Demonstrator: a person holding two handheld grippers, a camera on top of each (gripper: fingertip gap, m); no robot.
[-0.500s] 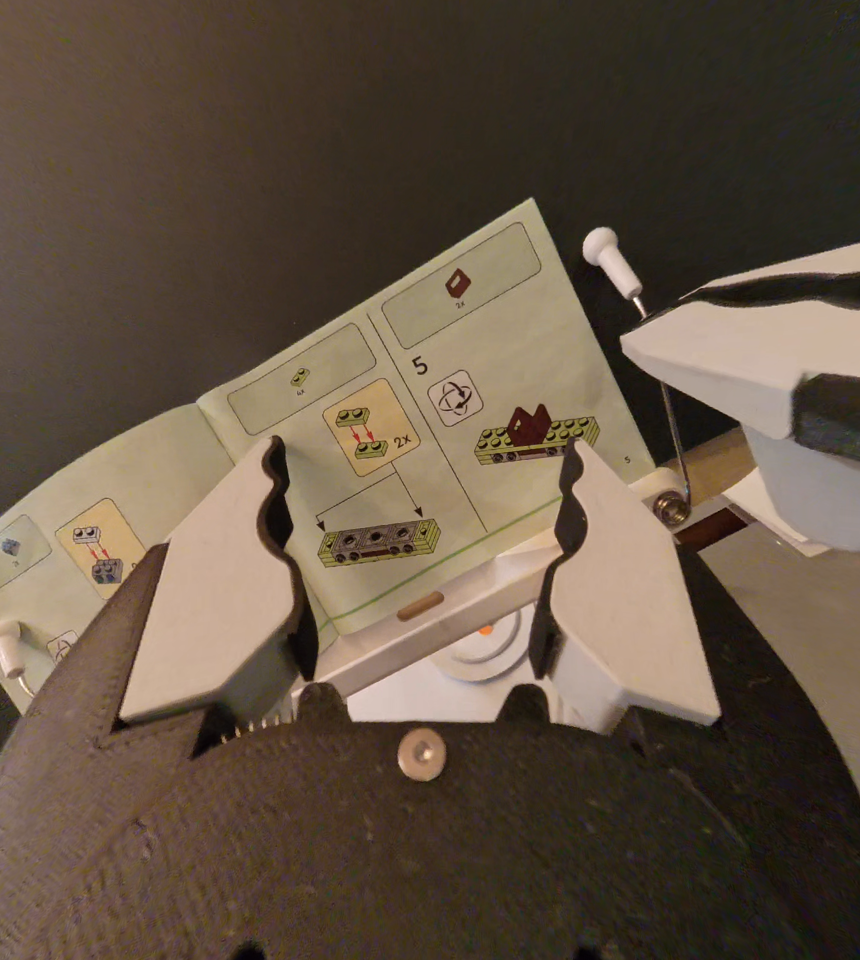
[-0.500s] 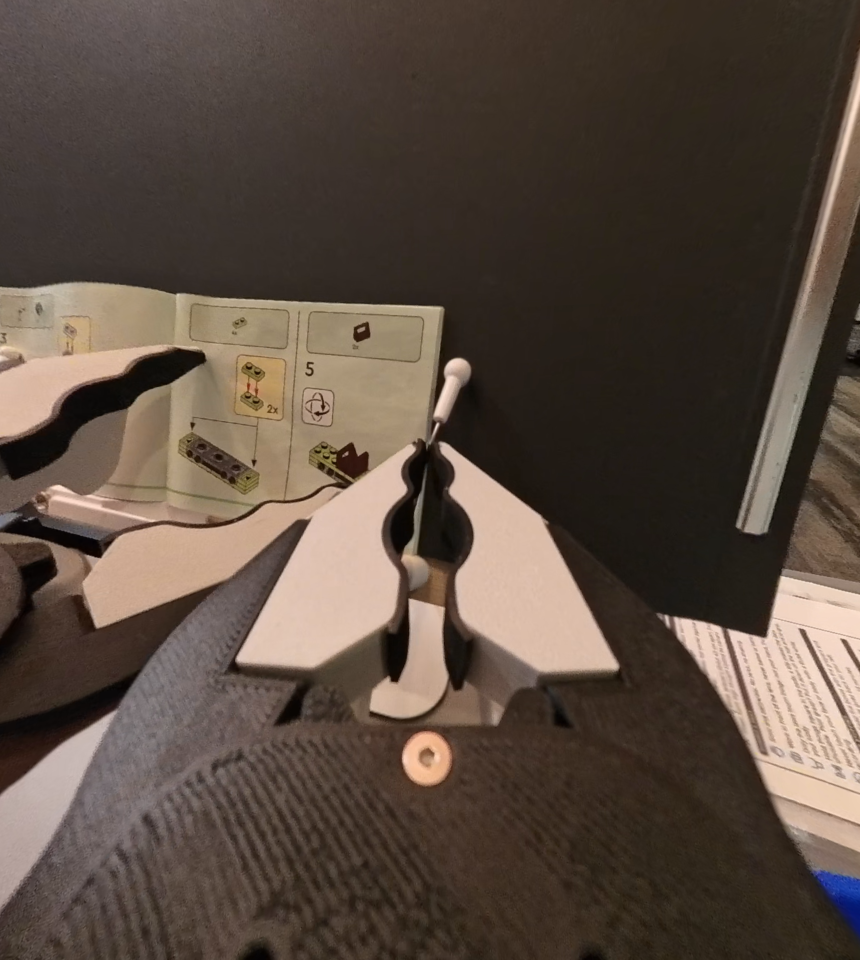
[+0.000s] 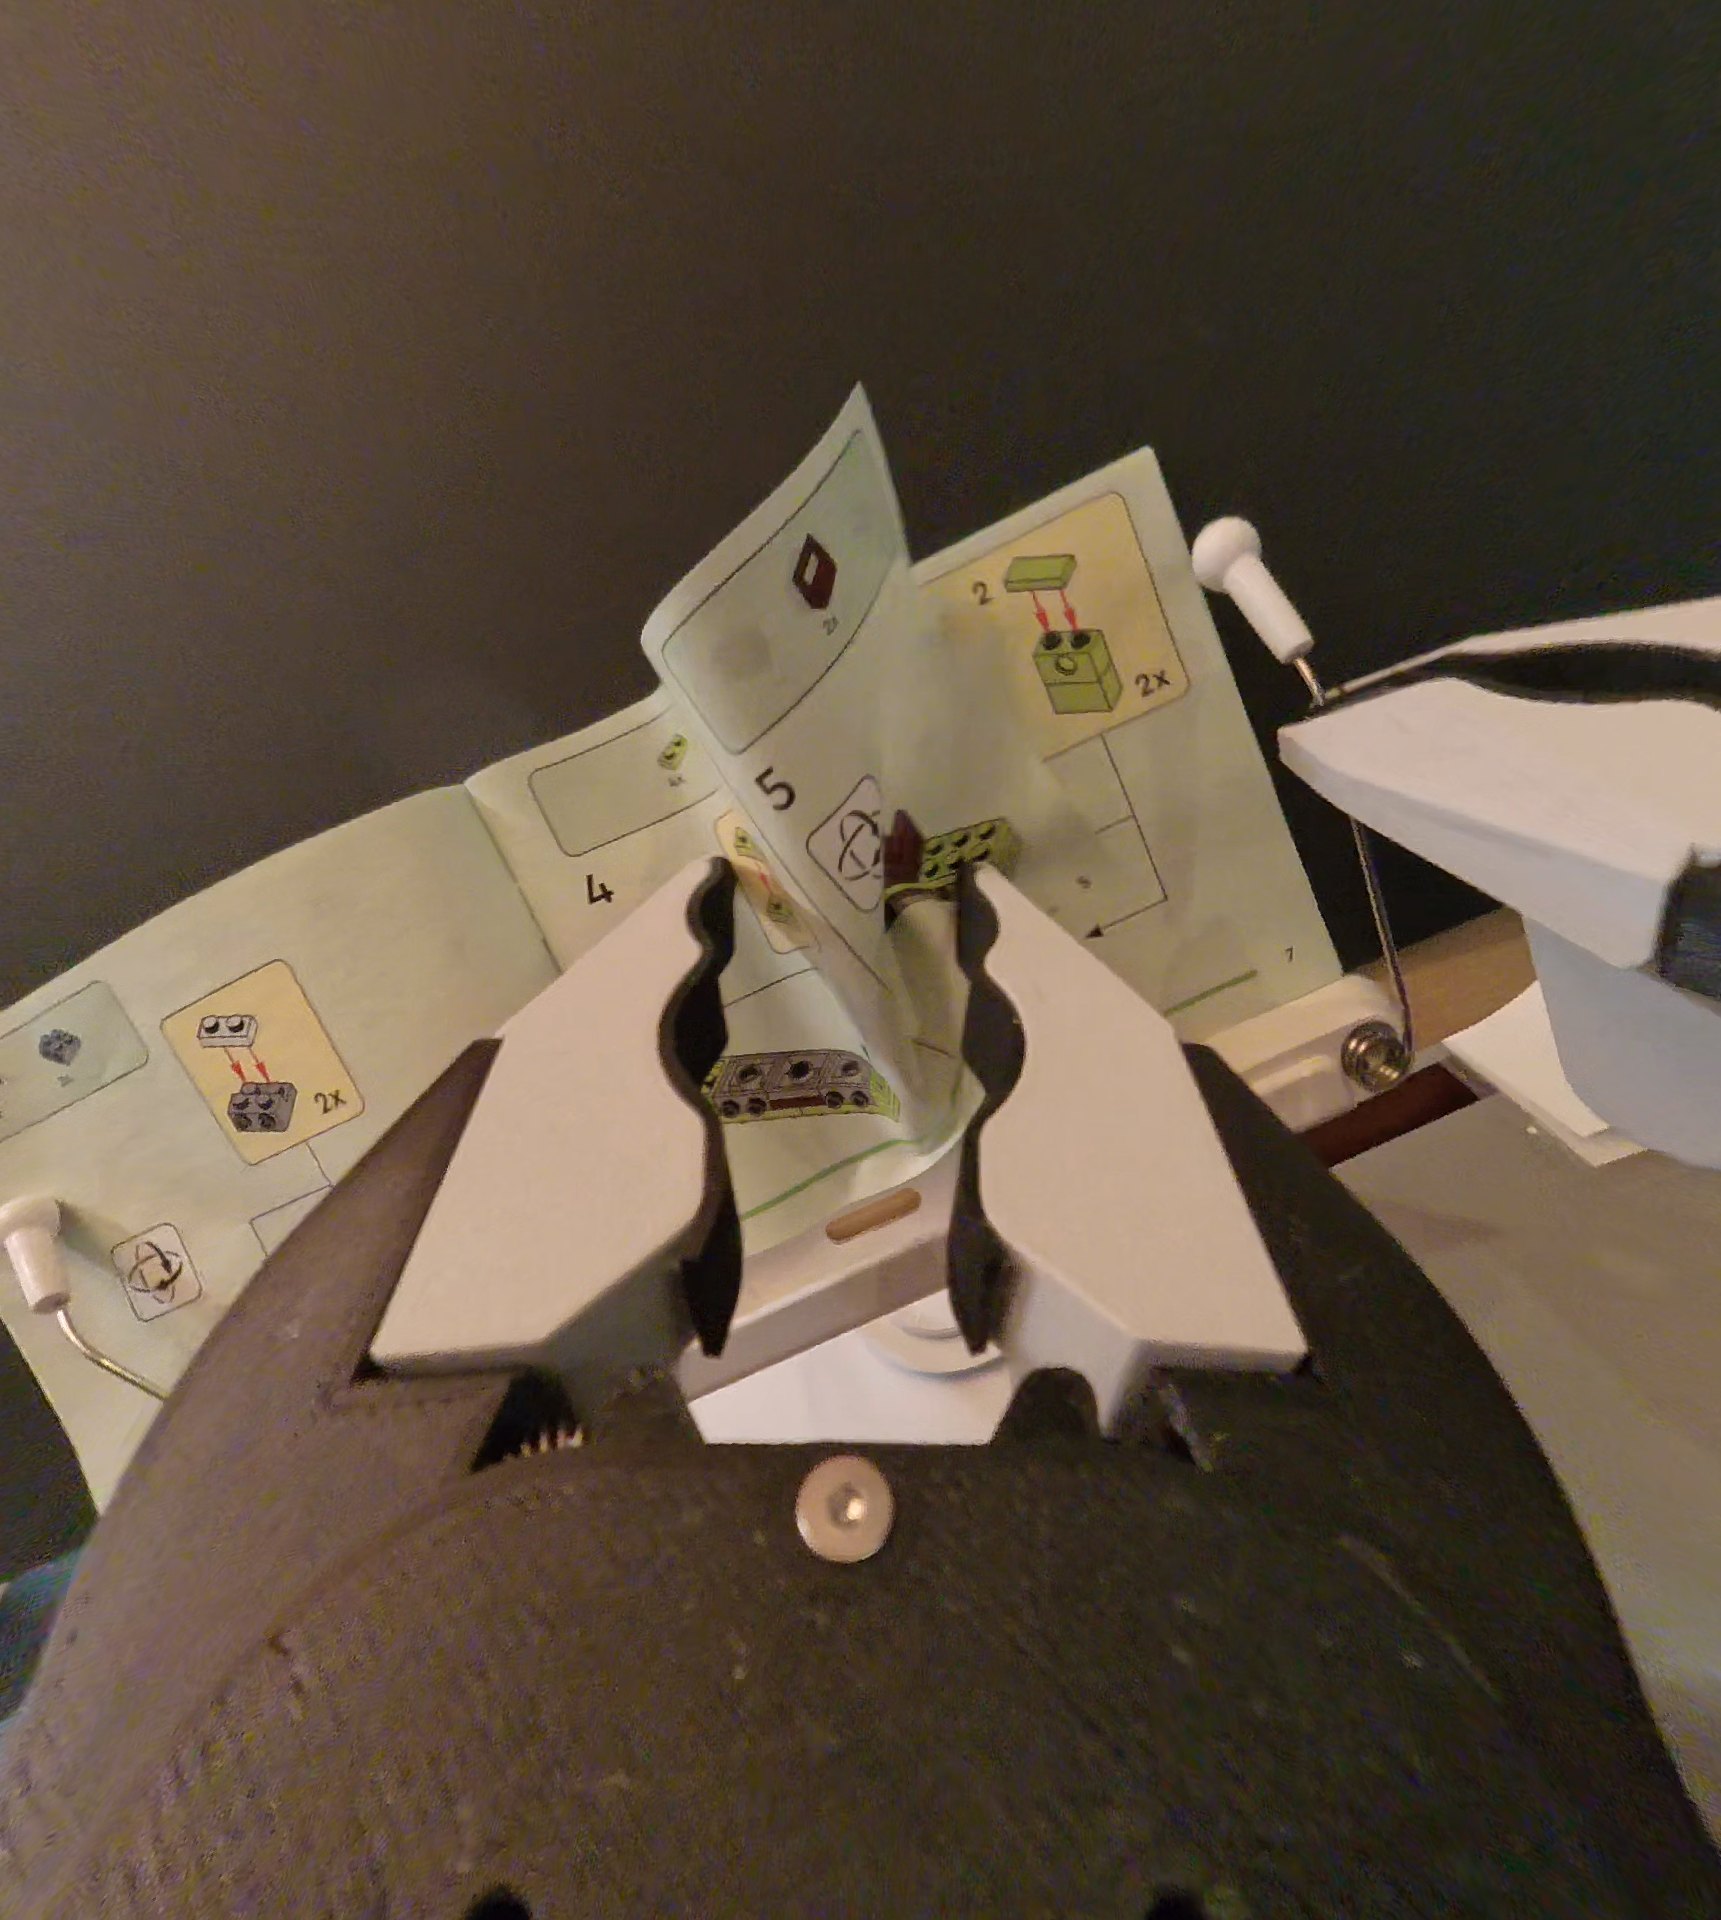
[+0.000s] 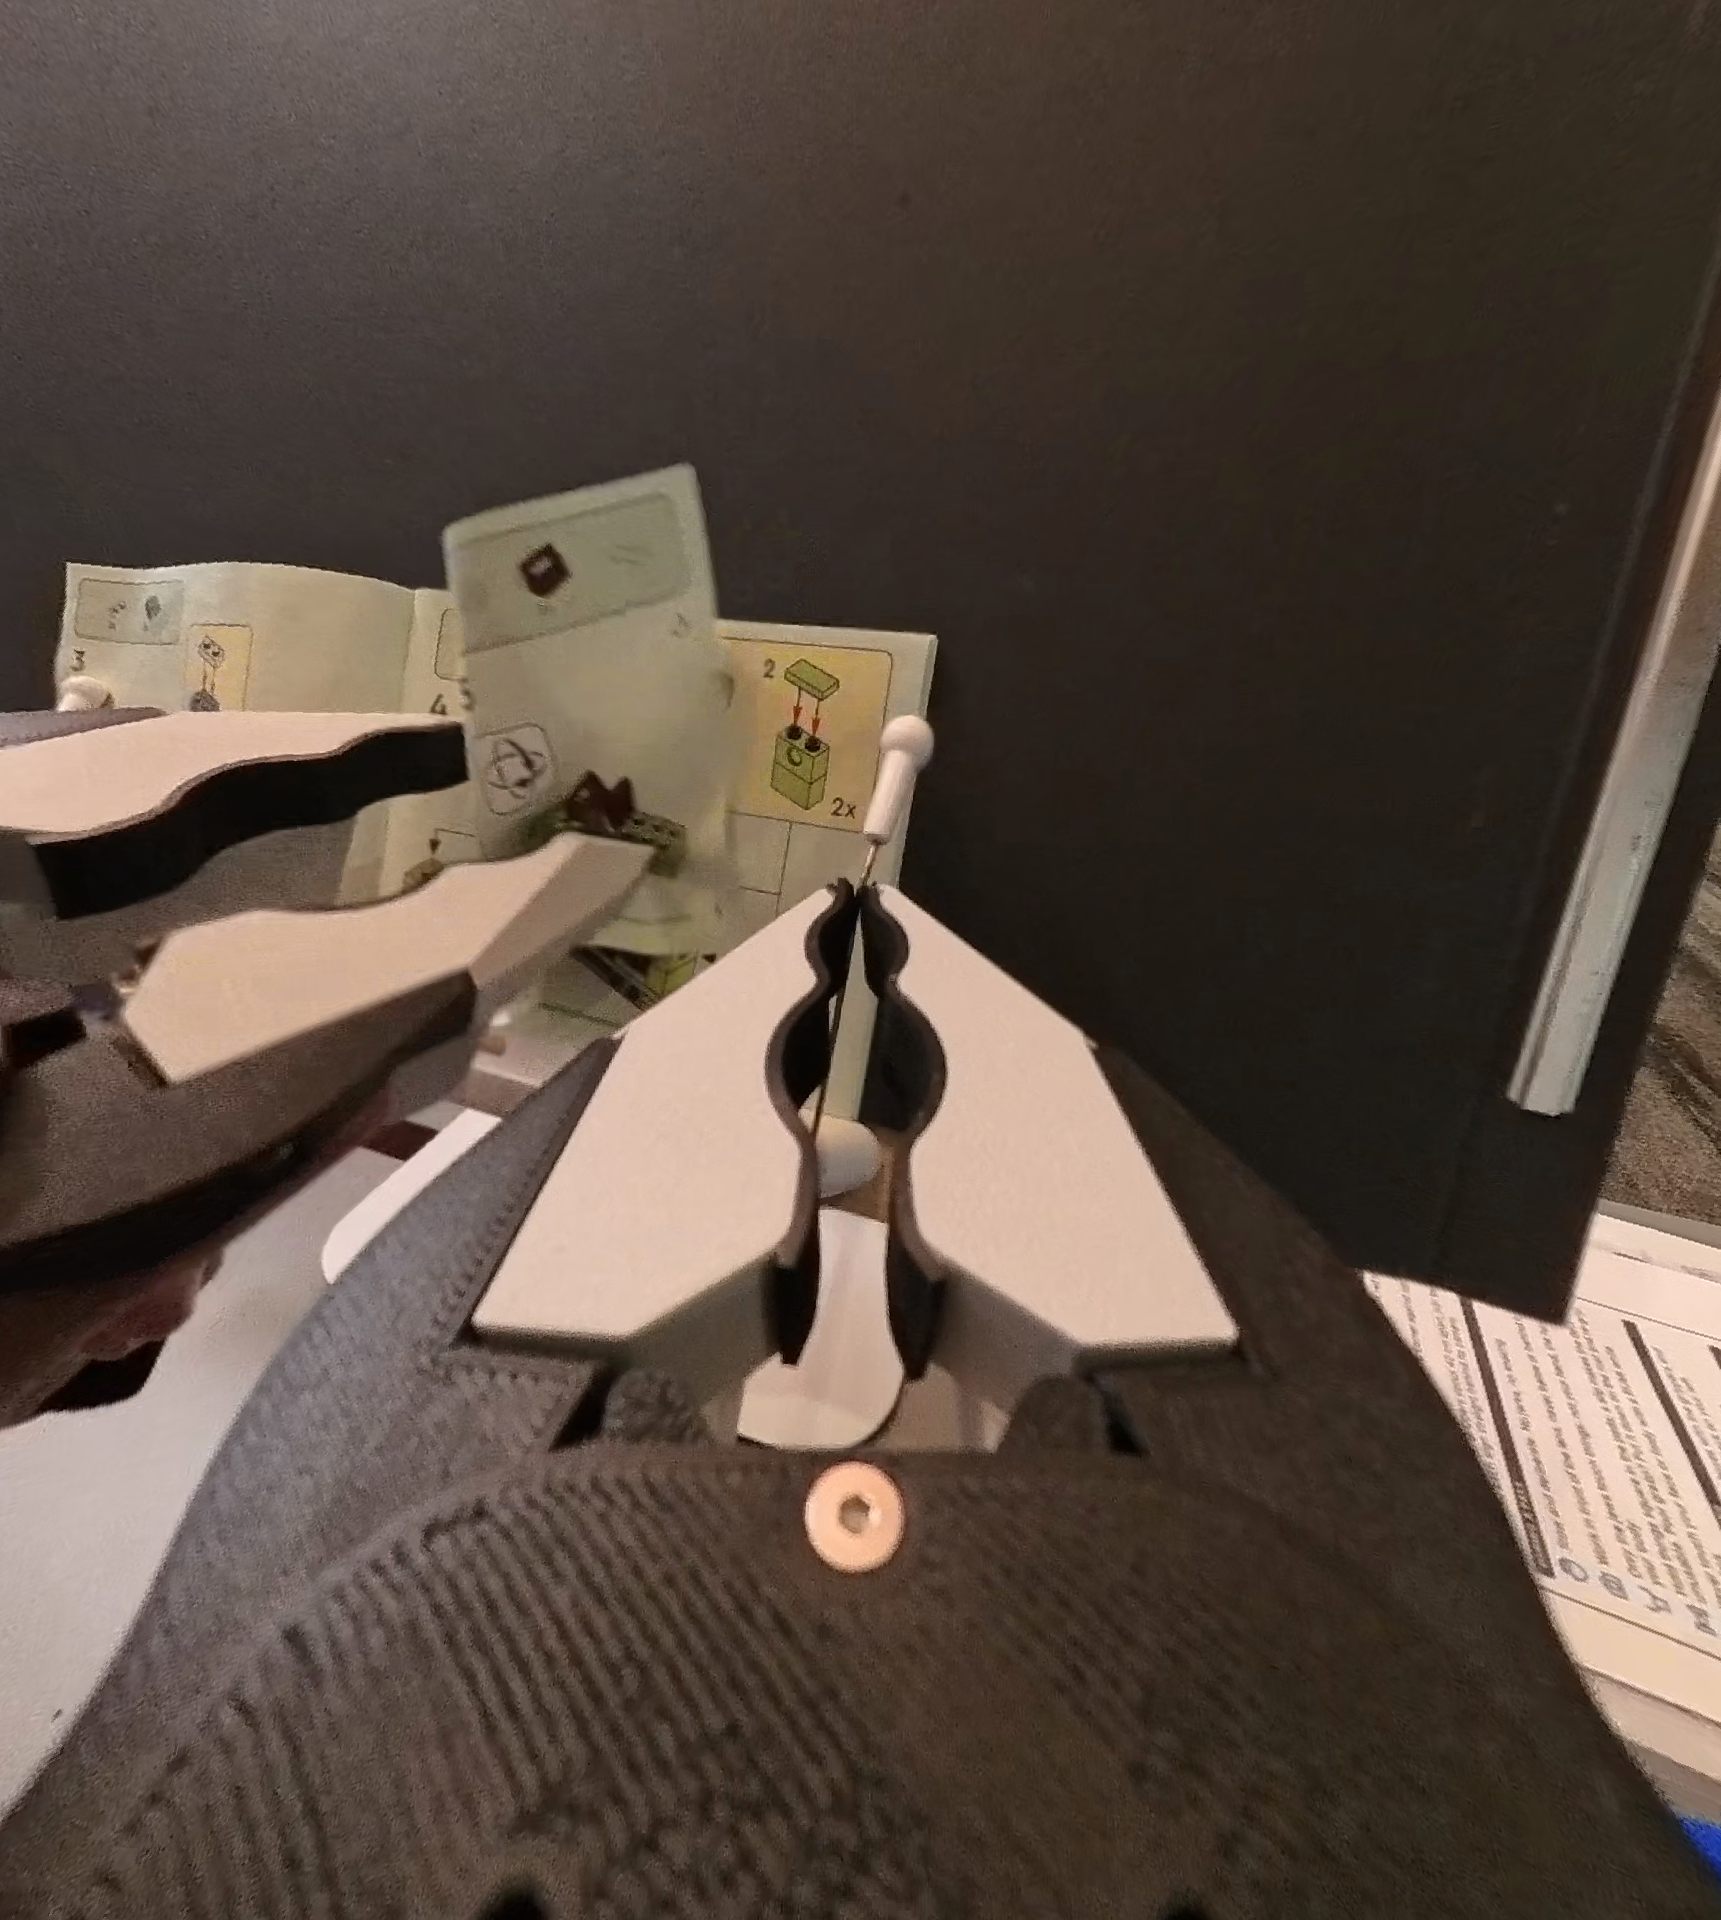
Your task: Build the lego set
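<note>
The pale green lego instruction booklet stands open on a white book stand against a dark panel. One page is lifted and curls up between the fingers of my left gripper, whose jaws are narrowed with a gap still between them. My right gripper is shut on the thin wire page clip with a white tip at the booklet's right edge; it also shows in the left wrist view. The booklet and left gripper show in the right wrist view. No loose bricks are in view.
A second white-tipped wire clip rests on the booklet's left page. The dark panel with a metal edge stands right behind. A printed sheet lies at the right on the table.
The right-hand page has lifted off the booklet and curled leftward, showing a new page behind. My left gripper's jaws have narrowed around it. The right gripper still holds the wire clip back.
</note>
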